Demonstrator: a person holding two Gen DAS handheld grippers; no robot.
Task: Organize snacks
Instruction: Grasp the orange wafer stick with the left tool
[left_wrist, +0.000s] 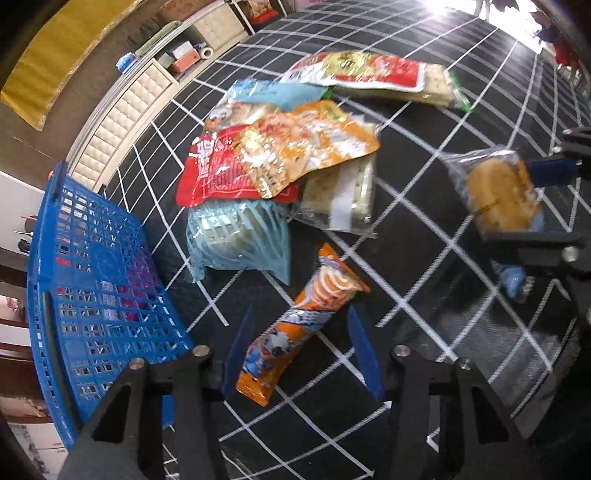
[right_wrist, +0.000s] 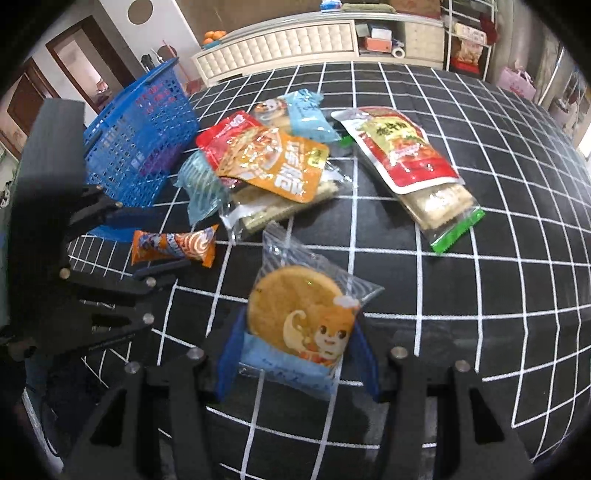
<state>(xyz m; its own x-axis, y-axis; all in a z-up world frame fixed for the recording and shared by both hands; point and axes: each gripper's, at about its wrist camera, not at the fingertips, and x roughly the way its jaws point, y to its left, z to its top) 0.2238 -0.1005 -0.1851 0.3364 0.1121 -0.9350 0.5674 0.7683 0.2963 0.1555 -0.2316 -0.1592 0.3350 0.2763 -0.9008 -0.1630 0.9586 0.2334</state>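
The orange snack stick (left_wrist: 295, 328) is lying on the checked bench (left_wrist: 443, 221) beside the blue basket (left_wrist: 99, 295), sitting untouched between the part-open jaws of the left gripper (left_wrist: 301, 354), while the right gripper (right_wrist: 297, 354) is clamping a round biscuit packet (right_wrist: 301, 317) above the bench.
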